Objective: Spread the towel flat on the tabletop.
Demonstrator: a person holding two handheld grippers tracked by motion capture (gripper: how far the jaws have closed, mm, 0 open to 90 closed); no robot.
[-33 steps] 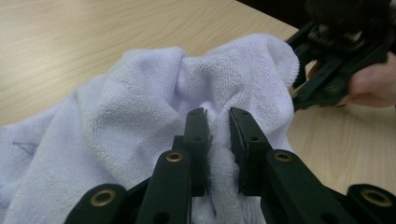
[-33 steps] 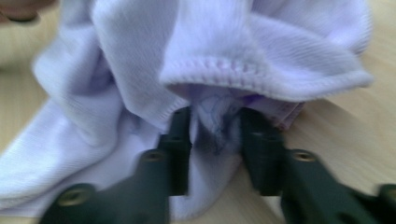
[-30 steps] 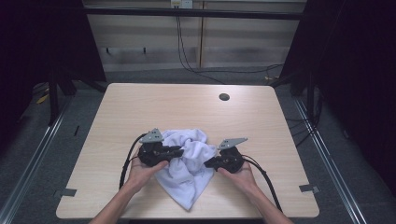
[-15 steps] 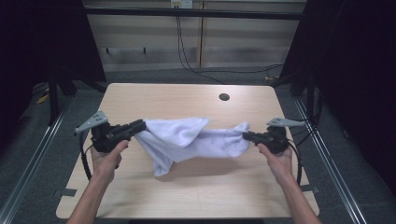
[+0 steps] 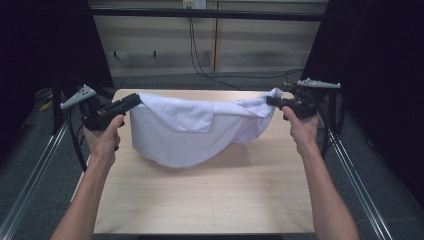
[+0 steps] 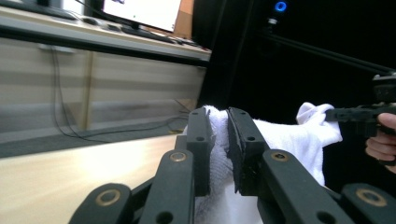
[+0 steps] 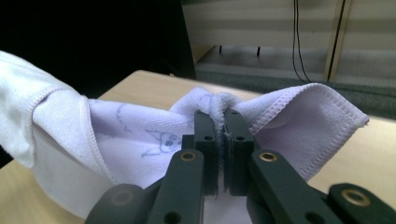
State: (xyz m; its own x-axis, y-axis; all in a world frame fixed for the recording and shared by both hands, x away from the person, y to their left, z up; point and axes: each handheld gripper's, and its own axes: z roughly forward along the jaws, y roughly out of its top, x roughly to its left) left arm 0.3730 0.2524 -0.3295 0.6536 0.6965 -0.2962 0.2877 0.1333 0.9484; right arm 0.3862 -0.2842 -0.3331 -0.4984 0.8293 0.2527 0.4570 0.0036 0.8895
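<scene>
In the high view the towel (image 5: 200,127) hung stretched across the middle of the frame, clear of the table (image 5: 200,200) except perhaps at its lowest sag (contact there could not be told). The left gripper (image 5: 131,101), at the left of the frame, pinched one corner, and its jaws had just been closing on the cloth. The right gripper (image 5: 272,101), at the upper right, pinched the other corner, its jaws pressed tight with the hem bunched between them. In the right gripper view the towel (image 7: 140,135) showed faint printed line drawings and a stitched edge.
</scene>
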